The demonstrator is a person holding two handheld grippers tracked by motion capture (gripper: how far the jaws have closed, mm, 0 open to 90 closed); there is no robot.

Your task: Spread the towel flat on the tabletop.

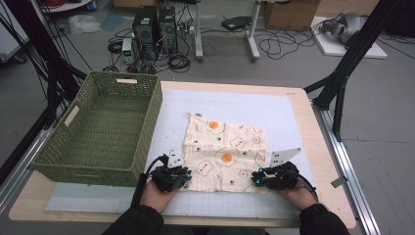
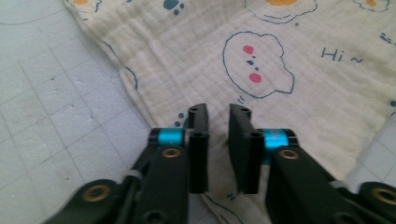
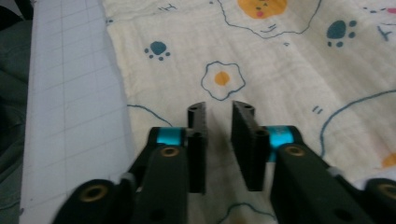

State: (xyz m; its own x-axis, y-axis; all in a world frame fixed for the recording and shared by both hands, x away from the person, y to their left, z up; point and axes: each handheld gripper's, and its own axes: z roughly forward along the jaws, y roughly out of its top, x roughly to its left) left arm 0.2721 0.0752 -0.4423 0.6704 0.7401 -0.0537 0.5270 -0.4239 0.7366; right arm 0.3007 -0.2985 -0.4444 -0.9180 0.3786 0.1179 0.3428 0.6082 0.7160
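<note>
A: What is the setting?

B: A workshop floor with cables and computer towers lies behind a pale wooden table [image 1: 313,142] topped by a white gridded mat [image 1: 274,110].

A: And what is on the mat?

B: A cream cloth [image 1: 222,152] printed with fried eggs and paw prints lies spread nearly flat at the middle of the mat, toward the near edge. Its far left corner is slightly rumpled.

A: Where are the grippers?

B: The left gripper [image 1: 186,172] sits at the cloth's near left corner, the right gripper [image 1: 255,180] at the near right corner. A person's hands hold them from the bottom edge, in dark sleeves.

A: Are the jaws holding the cloth?

B: In each gripper view the two black jaws stand close together with a narrow gap, hovering over the cloth. Nothing is pinched between them; I see printed fabric through the gap. So both are slightly parted and empty.

A: Anything else?

B: A green woven basket [image 1: 147,122] stands on the table's left side, just beside the cloth's left edge.
</note>
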